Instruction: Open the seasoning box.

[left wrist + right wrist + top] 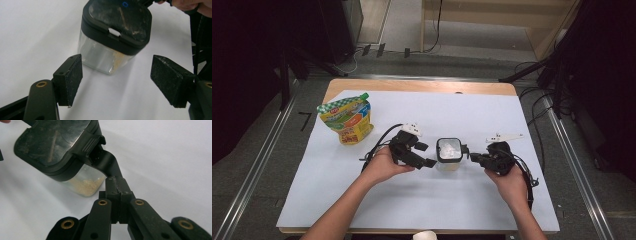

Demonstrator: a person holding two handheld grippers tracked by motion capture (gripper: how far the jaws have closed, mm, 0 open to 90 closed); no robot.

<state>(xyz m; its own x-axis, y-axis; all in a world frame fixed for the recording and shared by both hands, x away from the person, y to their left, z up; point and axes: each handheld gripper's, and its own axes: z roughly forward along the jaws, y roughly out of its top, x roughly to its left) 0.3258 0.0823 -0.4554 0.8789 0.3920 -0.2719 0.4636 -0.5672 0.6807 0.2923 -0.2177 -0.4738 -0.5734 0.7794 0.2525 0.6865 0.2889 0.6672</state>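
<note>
Clear square jar [448,156] with a black lid [449,149] stands on the white sheet [472,205] covering the table, between the two grippers. Left gripper [430,163]: jaws spread wide, nothing clamped; in the left gripper view the jar [110,40] sits just ahead of the two pads [72,80], beyond their tips and apart from both, with bare sheet in the gap between them. Right gripper [472,157]: jaws pressed fully together, and in the right gripper view they pinch a black handle [106,163] that sticks out from the lid's [53,143] edge, just beyond the fingertips [119,185]. Jar body below the lid is see-through, with a little pale crumbly stuff [87,185] at the bottom. A person's hand grips each tool. Colourful pouch [346,119] with a green cap stands well apart, far off on the left gripper's outer side.
</note>
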